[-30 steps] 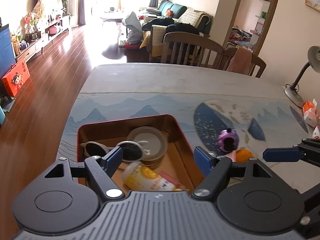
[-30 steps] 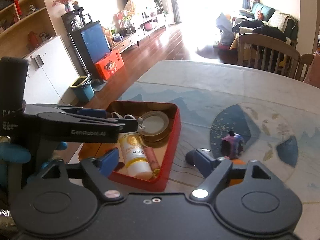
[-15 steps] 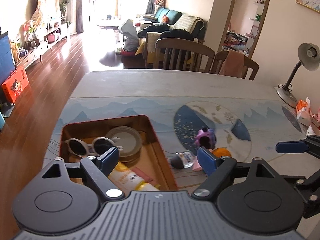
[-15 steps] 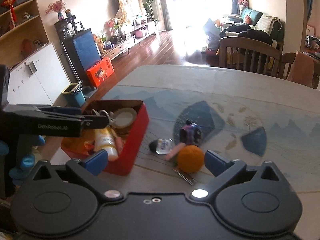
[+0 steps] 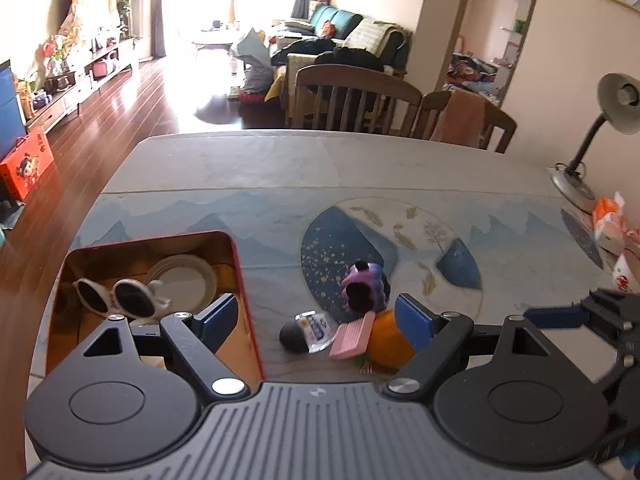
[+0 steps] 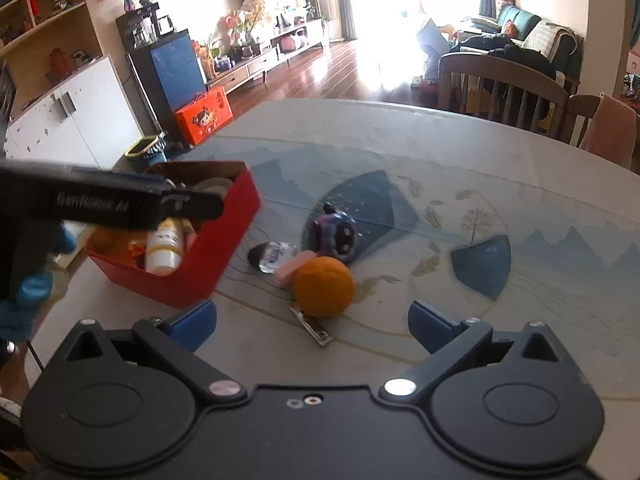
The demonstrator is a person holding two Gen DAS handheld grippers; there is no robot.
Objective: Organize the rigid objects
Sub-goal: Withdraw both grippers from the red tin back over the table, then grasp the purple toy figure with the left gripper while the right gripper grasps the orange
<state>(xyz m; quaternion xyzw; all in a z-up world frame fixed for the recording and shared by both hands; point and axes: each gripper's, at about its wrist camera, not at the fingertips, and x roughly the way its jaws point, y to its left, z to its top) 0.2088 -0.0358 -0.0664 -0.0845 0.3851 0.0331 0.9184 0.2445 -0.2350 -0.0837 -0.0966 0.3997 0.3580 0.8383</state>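
Observation:
A red box (image 5: 245,280) at the table's left holds white sunglasses (image 5: 116,294), a round tin (image 5: 184,280) and a yellow bottle (image 6: 166,246). To its right lies a cluster: a purple toy (image 5: 366,284), a small clear bottle with a black cap (image 5: 308,330), a pink bar (image 5: 352,336), an orange ball (image 6: 324,286) and a metal nail clipper (image 6: 312,326). My left gripper (image 5: 316,318) is open above the gap between box and cluster, gripping nothing. My right gripper (image 6: 312,324) is open wide just short of the orange ball and clipper.
A desk lamp (image 5: 600,128) and tissue packs (image 5: 608,220) stand at the table's right edge. Wooden chairs (image 5: 356,96) line the far side. The table's left edge drops off just beyond the red box (image 6: 224,264).
Both grippers moved right, away from the red box and toward the cluster of small items. The right jaws spread wider, and the left jaws a little.

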